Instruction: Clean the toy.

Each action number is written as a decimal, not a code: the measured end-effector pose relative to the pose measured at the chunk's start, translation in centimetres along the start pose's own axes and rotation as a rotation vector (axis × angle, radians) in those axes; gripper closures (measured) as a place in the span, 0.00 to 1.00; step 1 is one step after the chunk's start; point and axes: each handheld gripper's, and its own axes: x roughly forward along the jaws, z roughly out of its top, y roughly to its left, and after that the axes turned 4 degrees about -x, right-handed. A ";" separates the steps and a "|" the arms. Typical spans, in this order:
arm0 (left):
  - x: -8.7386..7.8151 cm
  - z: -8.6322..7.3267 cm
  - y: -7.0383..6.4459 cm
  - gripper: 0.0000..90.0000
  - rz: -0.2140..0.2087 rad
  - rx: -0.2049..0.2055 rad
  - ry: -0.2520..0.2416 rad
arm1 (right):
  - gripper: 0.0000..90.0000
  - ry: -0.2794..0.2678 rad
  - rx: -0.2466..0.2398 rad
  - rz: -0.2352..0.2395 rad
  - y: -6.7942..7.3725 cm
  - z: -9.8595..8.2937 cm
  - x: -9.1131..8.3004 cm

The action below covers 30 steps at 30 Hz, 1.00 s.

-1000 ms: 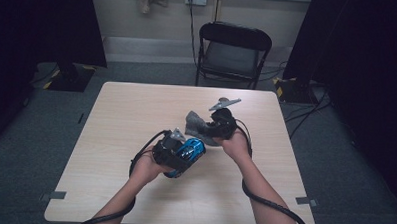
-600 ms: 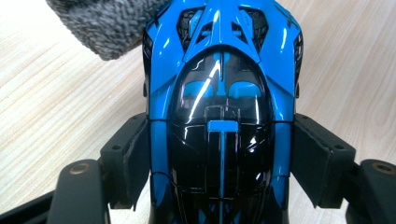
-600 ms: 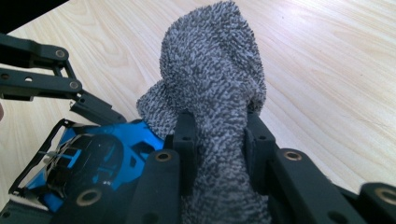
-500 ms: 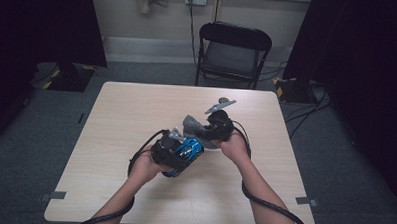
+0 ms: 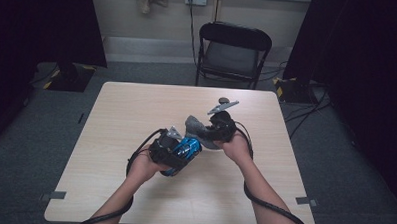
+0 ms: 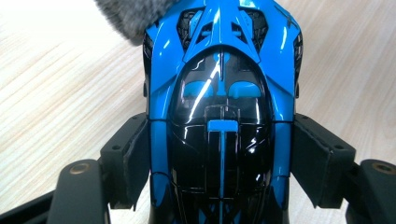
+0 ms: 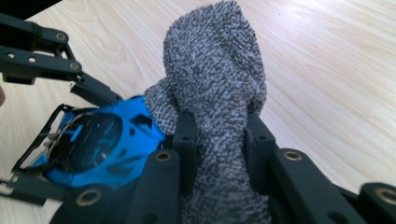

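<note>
While the left gripper (image 5: 177,151) clamps the blue toy car (image 5: 184,150) by its sides, jaws closed on the body, the right gripper (image 5: 205,135) pinches a bunched grey cloth (image 5: 196,127) and lays it against the car's upper end. Wiping looks under way rather than finished: the cloth touches one end only, and most of the shiny body seems yet to be covered. Both are held just over the table (image 5: 136,110), a little toward five o'clock of its middle. From above, the car's long axis runs from seven to one o'clock, the one o'clock end meeting the cloth. Which end is the nose I cannot tell.
</note>
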 end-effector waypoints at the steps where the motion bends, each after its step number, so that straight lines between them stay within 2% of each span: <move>1: -0.1 0.0 0.1 0.31 0.004 -0.001 0.001 | 0.80 -0.002 0.003 0.000 0.0 -0.1 -0.1; 6: -0.1 -0.2 0.5 0.31 0.015 -0.015 -0.002 | 0.80 -0.007 0.002 0.002 0.0 -0.5 -0.5; 16: -0.1 -0.2 0.8 0.31 0.041 -0.016 0.013 | 0.80 -0.025 0.011 0.017 0.6 -1.6 -1.0; 23: -0.1 -0.5 1.3 0.31 0.053 -0.039 0.010 | 0.80 -0.039 0.028 0.027 0.7 -2.4 -1.1; 30: -0.2 -0.8 2.1 0.31 0.073 -0.068 0.007 | 0.80 -0.013 0.008 0.041 1.2 -2.9 -0.8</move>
